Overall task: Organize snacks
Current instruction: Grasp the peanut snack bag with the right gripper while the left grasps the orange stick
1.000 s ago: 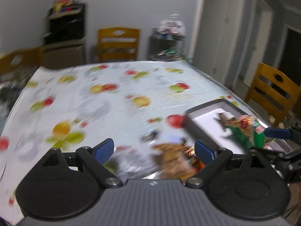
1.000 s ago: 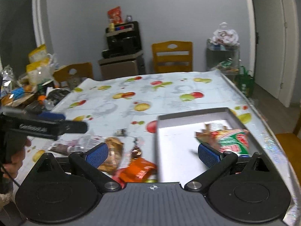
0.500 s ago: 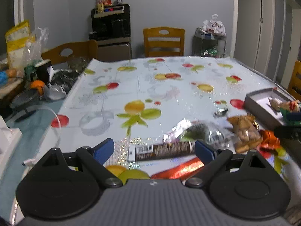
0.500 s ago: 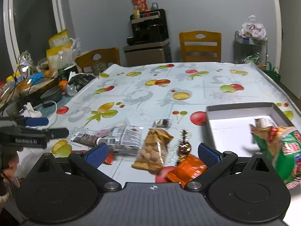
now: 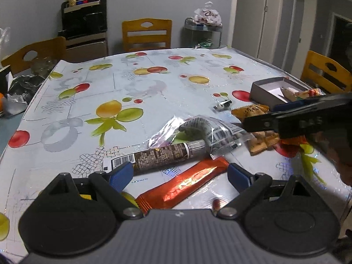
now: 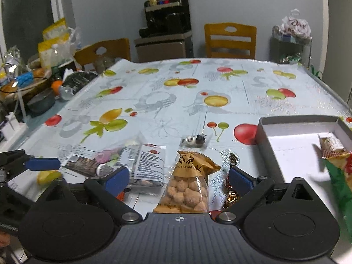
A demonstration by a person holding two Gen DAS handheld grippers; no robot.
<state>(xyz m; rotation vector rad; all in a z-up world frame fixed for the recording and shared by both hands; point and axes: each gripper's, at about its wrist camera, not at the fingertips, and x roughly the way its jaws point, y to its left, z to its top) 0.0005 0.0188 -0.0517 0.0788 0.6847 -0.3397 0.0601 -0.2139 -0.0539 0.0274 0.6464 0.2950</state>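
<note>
Several snacks lie on the fruit-print tablecloth. My left gripper is open, its jaws on either side of an orange bar, with a brown bar and a clear nut bag just beyond. My right gripper is open over a bag of brown puffs, beside a foil candy and a clear nut bag. A grey box at right holds a green-red snack bag. The box also shows in the left wrist view.
A small panda candy lies mid-table. Wooden chairs stand round the table. Clutter and bags crowd the left side. A dark cabinet stands at the back wall. The right gripper crosses the left wrist view.
Both grippers have swung left, away from the box, and lowered toward the loose snacks. The green-red bag now lies in the box, free of the right gripper.
</note>
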